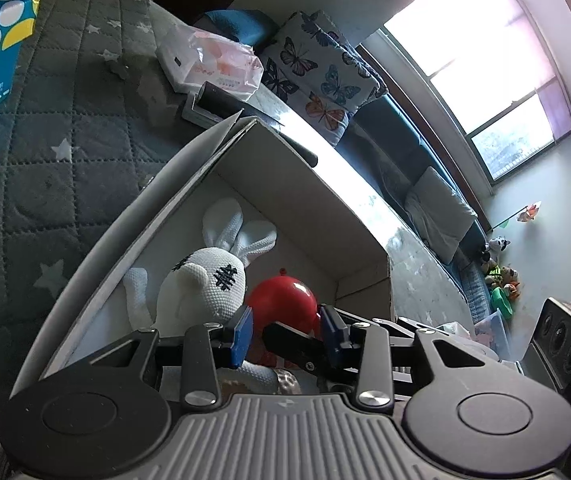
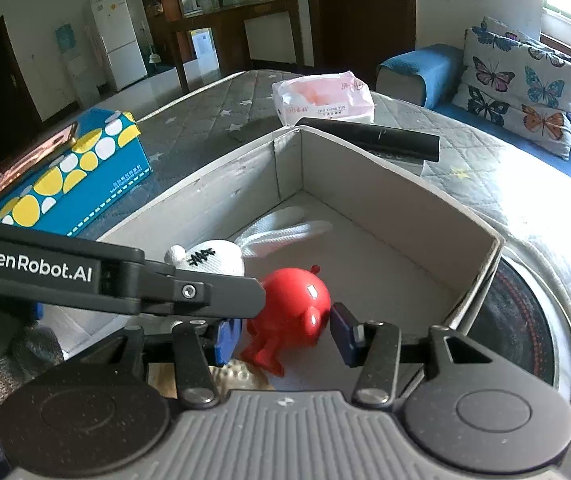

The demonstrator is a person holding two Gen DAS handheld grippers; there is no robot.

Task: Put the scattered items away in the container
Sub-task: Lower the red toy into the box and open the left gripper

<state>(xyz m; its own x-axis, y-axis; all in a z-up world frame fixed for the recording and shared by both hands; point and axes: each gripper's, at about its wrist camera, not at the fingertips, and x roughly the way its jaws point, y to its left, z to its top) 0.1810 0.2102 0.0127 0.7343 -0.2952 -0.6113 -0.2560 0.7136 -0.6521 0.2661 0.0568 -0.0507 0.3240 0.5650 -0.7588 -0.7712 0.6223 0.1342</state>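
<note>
A grey cardboard box (image 2: 397,196) stands open on the quilted bed; it also shows in the left wrist view (image 1: 317,200). Inside lie a white knitted rabbit (image 1: 205,284) (image 2: 213,260) and a red pig toy (image 1: 285,304) (image 2: 289,308). My right gripper (image 2: 283,334) is open inside the box, its blue pads (image 2: 343,334) on either side of the pig, with small gaps. My left gripper (image 1: 287,330) is open just above the box's near part, over the pig and rabbit. The right gripper's finger crosses between its pads.
On the bed sit a blue and yellow tissue box (image 2: 73,176), a pink tissue pack (image 2: 321,98), and a black cylinder (image 2: 369,138) behind the box. A round dark mat (image 2: 525,320) lies right of the box. A butterfly cushion (image 2: 521,84) lies on the sofa.
</note>
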